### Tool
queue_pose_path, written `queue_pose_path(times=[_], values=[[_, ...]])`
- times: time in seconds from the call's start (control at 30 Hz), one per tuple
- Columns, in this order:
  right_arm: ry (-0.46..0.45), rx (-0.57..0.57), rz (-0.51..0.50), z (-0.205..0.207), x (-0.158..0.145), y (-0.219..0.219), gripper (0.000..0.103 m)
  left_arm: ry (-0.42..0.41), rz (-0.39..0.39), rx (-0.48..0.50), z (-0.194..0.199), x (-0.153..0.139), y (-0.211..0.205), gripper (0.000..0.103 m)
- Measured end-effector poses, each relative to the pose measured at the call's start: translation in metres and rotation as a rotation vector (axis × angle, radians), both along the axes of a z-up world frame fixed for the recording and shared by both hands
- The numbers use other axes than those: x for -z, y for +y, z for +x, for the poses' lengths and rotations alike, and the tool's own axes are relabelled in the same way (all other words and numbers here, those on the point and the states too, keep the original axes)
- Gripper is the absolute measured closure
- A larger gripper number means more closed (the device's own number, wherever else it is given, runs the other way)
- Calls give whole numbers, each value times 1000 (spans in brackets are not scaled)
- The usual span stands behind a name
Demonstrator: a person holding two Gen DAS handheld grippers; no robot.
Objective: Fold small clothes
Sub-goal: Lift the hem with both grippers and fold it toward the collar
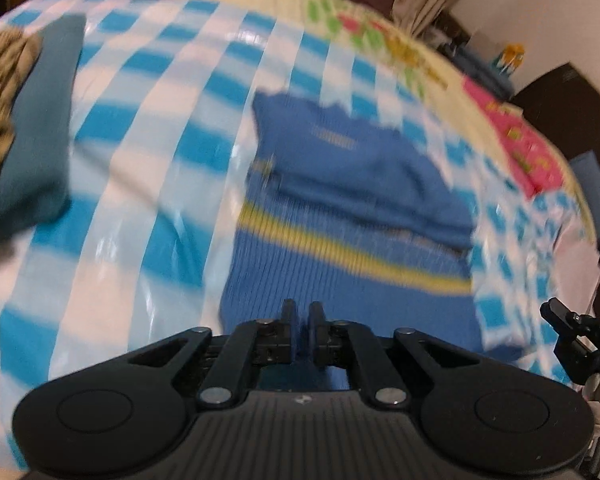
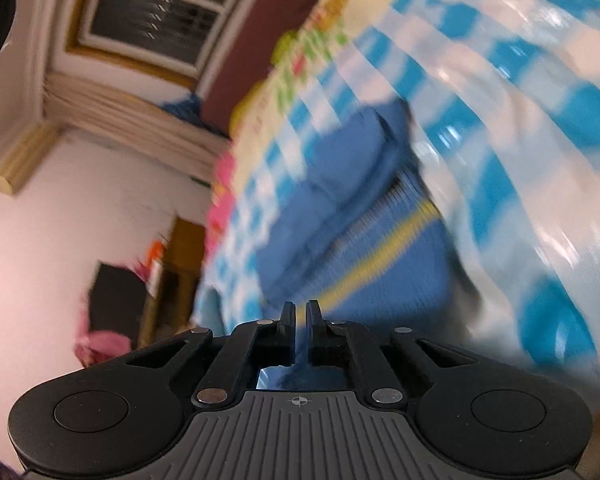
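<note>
L gripper (image 1: 303,309): jaws sitting nearly together, pinching near hem of blue knit top (image 1: 352,184).
R gripper (image 2: 301,307): jaws narrow too, blue fabric showing betw. them.
Top: lying on blue-white checked sheet (image 1: 148,128), yellow stripe (image 1: 340,244) across, upper part folded over.
Other: teal cloth (image 1: 44,120) lying far left.
Pics: both blurring.

Blue garment (image 1: 340,184) – ribbed knit cloth, matt, with a yellow stripe woven in. Checked cover (image 1: 148,128) beneath it – glossy, smooth sheet with bright sheen, plastic-like. Left gripper (image 1: 303,312) and right gripper (image 2: 301,312): matt black plastic with ridged grey housing and shiny metal pivot pins. Teal cloth (image 1: 48,120) looks soft and matt.
</note>
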State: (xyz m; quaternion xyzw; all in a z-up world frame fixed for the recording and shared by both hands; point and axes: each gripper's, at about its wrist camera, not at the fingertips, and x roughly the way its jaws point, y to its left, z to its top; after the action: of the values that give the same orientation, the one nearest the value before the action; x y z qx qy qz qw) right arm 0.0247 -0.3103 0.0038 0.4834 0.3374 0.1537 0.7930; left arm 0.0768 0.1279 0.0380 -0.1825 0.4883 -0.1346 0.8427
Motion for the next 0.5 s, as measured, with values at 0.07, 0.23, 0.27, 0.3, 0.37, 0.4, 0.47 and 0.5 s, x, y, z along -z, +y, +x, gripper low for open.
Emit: queue_pose_path(times=[0.07,0.23,0.27,0.3,0.37,0.4,0.47,0.5], values=[[-30,17,-4,19,-7,-1,98,-38,0,-5,16,-9,0,96],[-29,-84,-228,40,-20,10,92,-61,63,32,33,-13,-4,96],[-36,-145,-327,37,-21,20,92,-56,97,50,31,-10,-7,96],[-35,-206,-412,35,-20,30,92,-47,127,67,26,-4,-9,96],[-12,-351,-589,28,-13,55,88,-14,153,100,18,8,-12,96],[-13,-414,-652,22,-8,66,87,0,164,120,12,12,-13,96],[-42,-539,-763,17,0,86,77,4,204,154,-3,15,-15,94],[-61,-587,-803,15,2,94,73,1,228,172,-10,14,-15,93]])
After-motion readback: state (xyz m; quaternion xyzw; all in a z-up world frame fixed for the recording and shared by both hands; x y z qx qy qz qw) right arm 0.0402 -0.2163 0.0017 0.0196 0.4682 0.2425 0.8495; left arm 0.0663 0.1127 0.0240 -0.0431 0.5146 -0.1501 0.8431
